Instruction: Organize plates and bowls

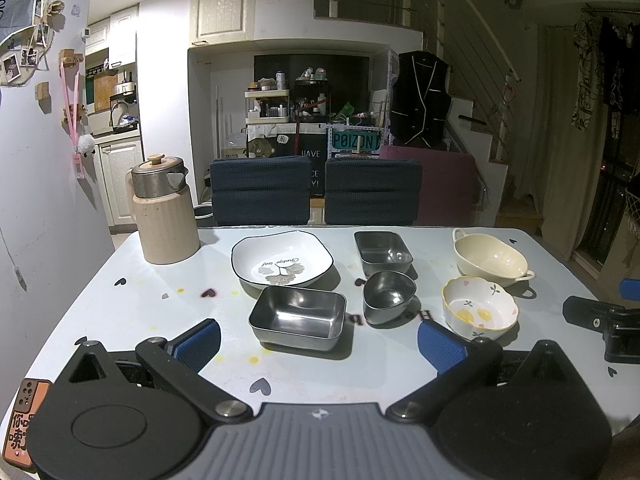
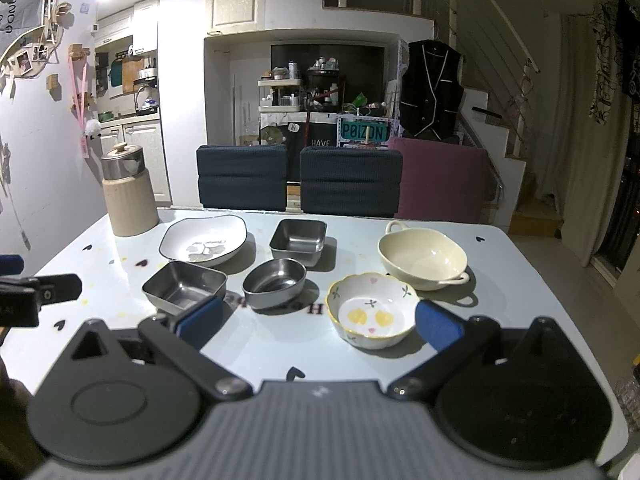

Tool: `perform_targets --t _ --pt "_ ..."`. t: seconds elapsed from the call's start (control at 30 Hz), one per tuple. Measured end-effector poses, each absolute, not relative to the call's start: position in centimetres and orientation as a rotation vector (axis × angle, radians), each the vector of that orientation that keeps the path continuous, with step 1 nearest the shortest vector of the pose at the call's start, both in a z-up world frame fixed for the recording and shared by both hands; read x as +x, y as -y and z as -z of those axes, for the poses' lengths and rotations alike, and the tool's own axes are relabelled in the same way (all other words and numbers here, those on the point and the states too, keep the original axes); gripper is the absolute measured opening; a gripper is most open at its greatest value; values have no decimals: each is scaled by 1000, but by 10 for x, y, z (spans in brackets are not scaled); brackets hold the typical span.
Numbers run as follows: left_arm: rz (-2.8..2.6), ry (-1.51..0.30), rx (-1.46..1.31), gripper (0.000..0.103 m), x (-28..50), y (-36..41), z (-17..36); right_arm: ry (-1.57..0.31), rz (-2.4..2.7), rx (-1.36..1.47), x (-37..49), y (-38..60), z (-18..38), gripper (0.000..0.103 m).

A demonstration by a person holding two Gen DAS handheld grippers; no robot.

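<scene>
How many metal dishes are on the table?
3: a rectangular one nearest the left gripper, a rounded one just right of it, and a square one behind that, beside the white plate. None look hidden.

White plate (image 1: 282,258) with a thin black rim and a grey leaf print. Three plain steel-grey dishes (image 1: 298,316). At three o'clock of them, a cream two-handled bowl (image 1: 490,258) and a white scalloped bowl (image 1: 480,306), yellow-edged, with yellow blobs. Pale blue table (image 1: 132,320) dotted with dark hearts.

Left gripper (image 2: 24,292) cut off at edge.
</scene>
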State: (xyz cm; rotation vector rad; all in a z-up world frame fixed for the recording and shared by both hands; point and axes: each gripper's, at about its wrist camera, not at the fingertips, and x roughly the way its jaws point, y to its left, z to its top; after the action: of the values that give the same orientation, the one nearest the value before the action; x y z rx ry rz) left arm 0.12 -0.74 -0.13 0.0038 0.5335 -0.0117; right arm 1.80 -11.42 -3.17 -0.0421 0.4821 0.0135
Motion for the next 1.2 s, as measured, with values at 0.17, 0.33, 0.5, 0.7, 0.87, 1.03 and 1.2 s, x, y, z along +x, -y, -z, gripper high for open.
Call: perform_targets --t 0.17,0.33,0.5,0.7,0.87,1.03,1.2 --pt "12 -533 3 103 1 7 1 -482 -13 -43 18 114 32 103" --pt "12 -533 3 103 1 7 1 -482 -13 -43 18 114 32 103" --pt "12 -533 2 103 1 7 1 -483 -13 -43 18 114 32 103" --pt "2 -534 -19 103 4 8 -6 -478 -15 -36 18 114 33 103" --pt "-15 -543 -32 103 16 2 -10 -487 -23 -42 26 115 33 103" --pt "-23 -545 -59 103 37 -18 -18 -462 -50 -66 43 112 23 103" --pt "-48 -524 -48 103 71 -35 -27 -412 -117 -79 77 106 9 103"
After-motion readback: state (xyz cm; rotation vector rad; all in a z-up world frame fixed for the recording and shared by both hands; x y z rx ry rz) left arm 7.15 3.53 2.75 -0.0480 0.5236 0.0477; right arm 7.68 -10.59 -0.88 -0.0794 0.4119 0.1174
